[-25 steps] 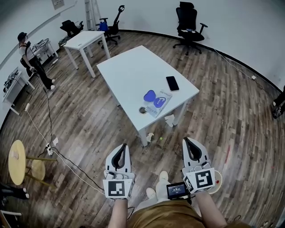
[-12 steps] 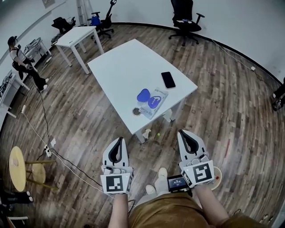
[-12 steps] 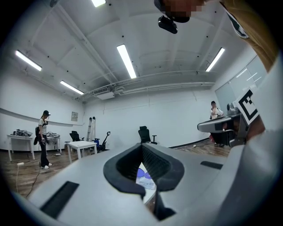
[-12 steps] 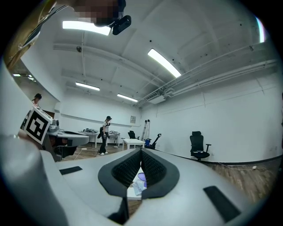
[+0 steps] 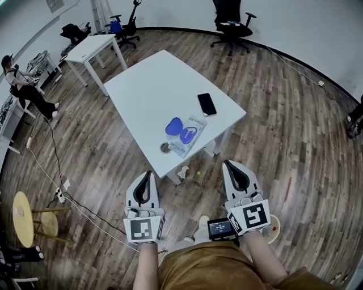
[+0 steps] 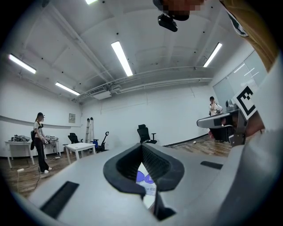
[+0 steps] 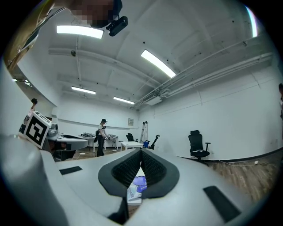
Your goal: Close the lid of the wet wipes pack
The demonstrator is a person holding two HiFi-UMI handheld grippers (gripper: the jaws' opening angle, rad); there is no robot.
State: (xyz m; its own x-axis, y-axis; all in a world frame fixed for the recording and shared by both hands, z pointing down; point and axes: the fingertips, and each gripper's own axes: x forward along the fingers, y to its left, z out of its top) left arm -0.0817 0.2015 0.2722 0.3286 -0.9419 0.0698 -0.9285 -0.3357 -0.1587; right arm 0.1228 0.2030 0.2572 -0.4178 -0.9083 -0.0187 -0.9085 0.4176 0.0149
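The wet wipes pack [image 5: 187, 136] lies near the front edge of the white table [image 5: 153, 90], its blue lid [image 5: 173, 126] flipped open to the left. My left gripper [image 5: 146, 175] and right gripper [image 5: 231, 165] hang over the wooden floor, short of the table, both shut and empty. In the left gripper view the pack [image 6: 144, 178] shows through the gap behind the closed tips of the left gripper [image 6: 142, 146]. In the right gripper view the pack [image 7: 137, 185] shows the same way below the right gripper [image 7: 141, 152].
A black phone [image 5: 206, 104] lies on the table behind the pack, and a small round object [image 5: 165, 148] sits by the front edge. Under the table are crumpled paper [image 5: 184, 170] and a green ball [image 5: 198, 173]. Farther off: a second table [image 5: 91, 47], office chairs [image 5: 229, 16], a person [image 5: 21, 86], a yellow stool [image 5: 22, 209].
The table and pack have come closer and slid down-left in the head view. Both grippers stay shut and have risen slightly toward the table.
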